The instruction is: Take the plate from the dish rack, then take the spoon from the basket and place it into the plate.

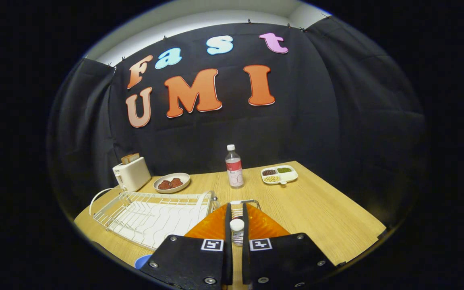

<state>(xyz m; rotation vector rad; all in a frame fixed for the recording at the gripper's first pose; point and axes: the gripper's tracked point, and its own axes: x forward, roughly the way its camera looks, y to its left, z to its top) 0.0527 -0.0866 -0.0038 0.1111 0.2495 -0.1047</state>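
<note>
The plate (pixel 212 227) lies on the bench (pixel 328 217) under the fingers of the hand-held gripper (pixel 237 225), which stand close together with the spoon (pixel 237 224) end between them, the basket (pixel 245 203) just ahead. The dish rack (pixel 151 215) sits to the gripper's left. Beyond stand a toaster (pixel 132 174) far left, a dish (pixel 171 182), a bottle (pixel 234 166) straight ahead, and a divided tray (pixel 279 174) to the right.

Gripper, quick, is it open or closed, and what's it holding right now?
Gripper: shut on the orange ribbed plate, both black fingers pressed against its edge, held above the wooden table beside the white wire dish rack.
</note>
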